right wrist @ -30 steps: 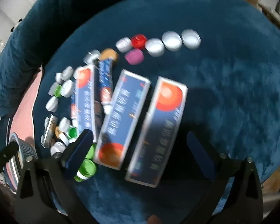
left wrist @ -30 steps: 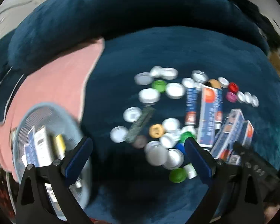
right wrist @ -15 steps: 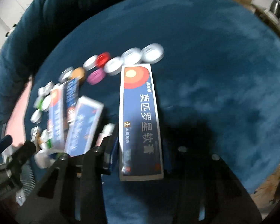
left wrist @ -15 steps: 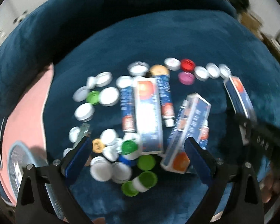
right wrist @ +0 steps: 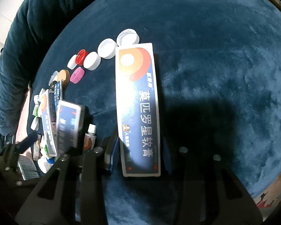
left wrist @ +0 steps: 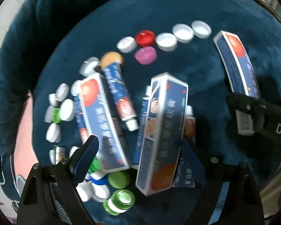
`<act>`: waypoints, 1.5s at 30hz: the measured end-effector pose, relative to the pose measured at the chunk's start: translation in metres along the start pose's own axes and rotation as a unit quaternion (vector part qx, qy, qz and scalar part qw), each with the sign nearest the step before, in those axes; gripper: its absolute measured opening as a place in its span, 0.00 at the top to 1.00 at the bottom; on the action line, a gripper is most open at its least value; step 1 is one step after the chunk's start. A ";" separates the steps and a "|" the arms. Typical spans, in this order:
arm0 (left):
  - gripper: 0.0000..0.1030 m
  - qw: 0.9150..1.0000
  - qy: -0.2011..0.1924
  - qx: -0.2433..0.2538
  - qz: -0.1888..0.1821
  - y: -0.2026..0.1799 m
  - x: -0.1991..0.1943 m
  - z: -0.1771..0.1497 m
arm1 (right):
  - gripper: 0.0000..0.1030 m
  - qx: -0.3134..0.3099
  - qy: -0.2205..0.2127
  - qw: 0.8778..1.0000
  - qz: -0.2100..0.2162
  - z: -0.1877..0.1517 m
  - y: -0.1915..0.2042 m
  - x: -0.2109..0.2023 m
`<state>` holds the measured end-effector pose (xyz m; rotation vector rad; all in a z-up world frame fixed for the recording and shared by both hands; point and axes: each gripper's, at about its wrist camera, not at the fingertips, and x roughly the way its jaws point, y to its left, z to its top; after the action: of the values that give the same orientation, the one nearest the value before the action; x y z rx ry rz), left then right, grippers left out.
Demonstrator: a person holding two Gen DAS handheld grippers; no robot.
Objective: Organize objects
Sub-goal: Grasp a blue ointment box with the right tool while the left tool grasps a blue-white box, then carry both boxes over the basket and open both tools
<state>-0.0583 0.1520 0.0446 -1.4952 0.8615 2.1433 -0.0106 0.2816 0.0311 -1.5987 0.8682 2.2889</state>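
Ointment boxes, tubes and bottle caps (left wrist: pixel 182 33) are scattered on a blue plush cushion (right wrist: pixel 224 60). At the left, the left claw (left wrist: pixel 138 151) is spread around an ointment box on edge (left wrist: pixel 162 131), not yet pinched. At the right, a flat ointment box (right wrist: pixel 137 108) is pinched by the right claw (right wrist: pixel 140 151). Sorting appears underway; next, that box likely needs setting down apart from the clutter.

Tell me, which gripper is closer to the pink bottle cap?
Probably the right. The right gripper, clamped on a long blue ointment box, sits nearer the small pink plastic bottle cap; the left gripper hangs back, behind the tilted blue box.
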 end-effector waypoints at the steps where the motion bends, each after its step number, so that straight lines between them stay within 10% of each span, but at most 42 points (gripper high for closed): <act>1: 0.13 1.000 -0.001 0.008 0.002 -0.003 0.000 0.000 | 0.61 0.001 0.000 1.000 0.000 0.000 -0.002 -0.001; 5: 0.20 1.000 -0.005 0.024 -0.007 -0.008 0.001 0.000 | 0.60 -0.008 0.003 1.000 -0.009 0.000 0.003 0.004; 9: 0.37 0.994 0.011 -0.022 -0.108 0.004 0.000 0.000 | 0.59 -0.008 0.004 1.000 -0.011 0.000 0.005 0.006; 17: 0.77 0.992 0.013 -0.039 -0.123 0.009 -0.004 -0.001 | 0.59 -0.008 0.001 1.000 -0.005 0.001 0.005 0.006; 34: 0.77 0.976 -0.040 -0.186 -0.107 0.096 -0.057 -0.036 | 0.61 -0.049 -0.012 0.997 0.057 -0.010 0.055 -0.009; 45: 0.77 0.930 -0.076 -0.358 -0.027 0.224 -0.086 -0.156 | 0.61 -0.150 0.016 0.983 0.106 -0.058 0.156 -0.005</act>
<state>-0.0585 -0.1155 0.1461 -1.5848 -0.0521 2.6333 -0.0399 0.1233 0.0752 -1.7405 0.7622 2.6550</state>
